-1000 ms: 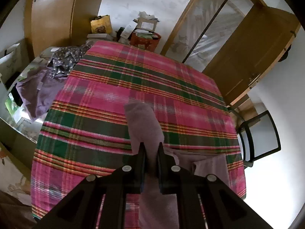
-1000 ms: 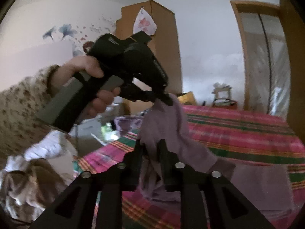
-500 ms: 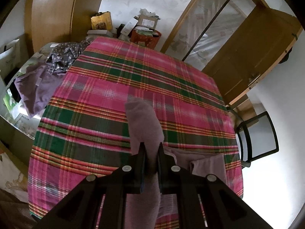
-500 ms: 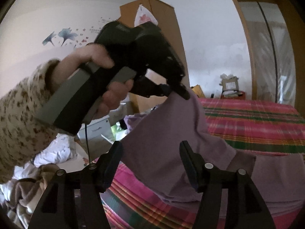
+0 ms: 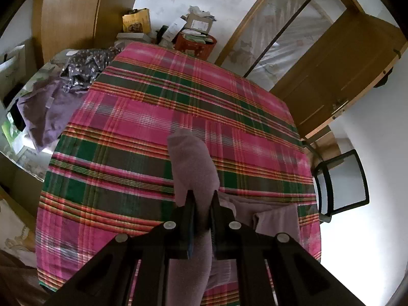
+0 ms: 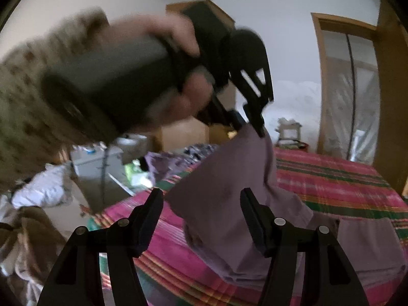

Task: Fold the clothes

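Left gripper (image 5: 202,199), jaws pinched on a fold of the mauve garment (image 5: 193,163), held raised above the plaid cloth (image 5: 142,117) that covers the bed. From the pinch the garment hangs down and trails onto the cloth; its remainder lies flat near the cloth's near right corner, partly doubled over.

Right gripper (image 6: 201,201), jaws spread wide, gripping nothing; the hanging garment (image 6: 229,178) fills the gap between the fingers, contact not discernible. In this view the left gripper (image 6: 251,127) appears above, carried by a hand (image 6: 178,81) in a floral sleeve (image 6: 23,89), both blurred; its tips clamp the garment's upper corner.

Beside the cloth's left edge: a heap of purple clothes (image 5: 48,107), with a dotted dark piece (image 5: 84,68) at its far end. Beyond the far edge: a red basket (image 5: 196,44) and boxes (image 5: 136,21) against the wall. Right of the bed: a wooden door (image 5: 339,76) and a black-framed chair (image 5: 341,181). A wardrobe (image 5: 71,12) stands at the far left
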{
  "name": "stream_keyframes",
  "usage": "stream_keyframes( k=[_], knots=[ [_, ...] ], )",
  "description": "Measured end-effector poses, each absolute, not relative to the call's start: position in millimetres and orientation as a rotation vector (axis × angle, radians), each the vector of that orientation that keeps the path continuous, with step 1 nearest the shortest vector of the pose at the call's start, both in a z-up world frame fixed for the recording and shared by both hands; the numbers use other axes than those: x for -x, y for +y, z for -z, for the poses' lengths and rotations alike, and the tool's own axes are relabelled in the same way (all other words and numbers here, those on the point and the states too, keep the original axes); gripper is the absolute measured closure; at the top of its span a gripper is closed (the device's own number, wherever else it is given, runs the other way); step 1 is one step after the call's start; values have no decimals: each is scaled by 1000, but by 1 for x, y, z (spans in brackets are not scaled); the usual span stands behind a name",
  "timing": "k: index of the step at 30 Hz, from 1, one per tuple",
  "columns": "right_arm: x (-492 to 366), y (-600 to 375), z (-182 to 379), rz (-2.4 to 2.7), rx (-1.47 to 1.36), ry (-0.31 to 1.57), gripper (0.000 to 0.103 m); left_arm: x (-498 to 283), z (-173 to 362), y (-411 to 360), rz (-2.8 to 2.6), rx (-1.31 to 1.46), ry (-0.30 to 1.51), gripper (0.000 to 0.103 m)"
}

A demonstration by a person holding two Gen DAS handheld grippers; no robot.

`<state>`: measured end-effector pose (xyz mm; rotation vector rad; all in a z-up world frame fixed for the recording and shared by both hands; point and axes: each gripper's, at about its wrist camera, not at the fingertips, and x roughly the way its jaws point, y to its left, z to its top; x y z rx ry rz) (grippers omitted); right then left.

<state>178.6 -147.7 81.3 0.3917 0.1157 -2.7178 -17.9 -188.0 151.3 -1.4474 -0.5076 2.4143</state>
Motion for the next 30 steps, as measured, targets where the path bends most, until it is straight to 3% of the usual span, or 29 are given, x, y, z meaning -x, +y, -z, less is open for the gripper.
stream_keyframes(
  k=[9, 14, 17, 30],
  knots=[
    [-167, -145, -81, 2793, -358, 119, 40, 22, -149, -190, -2380, 1456, -548, 93],
    [-171, -142, -82, 2784, -358, 149, 77, 23, -149, -190, -2378, 1461, -549, 93],
    [-173, -135, -86, 2776, -359, 135, 83, 21, -156, -184, -2374, 1439, -540, 93],
    [-180, -88, -120, 2732, -365, -37, 86, 16, -183, -145, -2356, 1379, -477, 93]
  ],
)
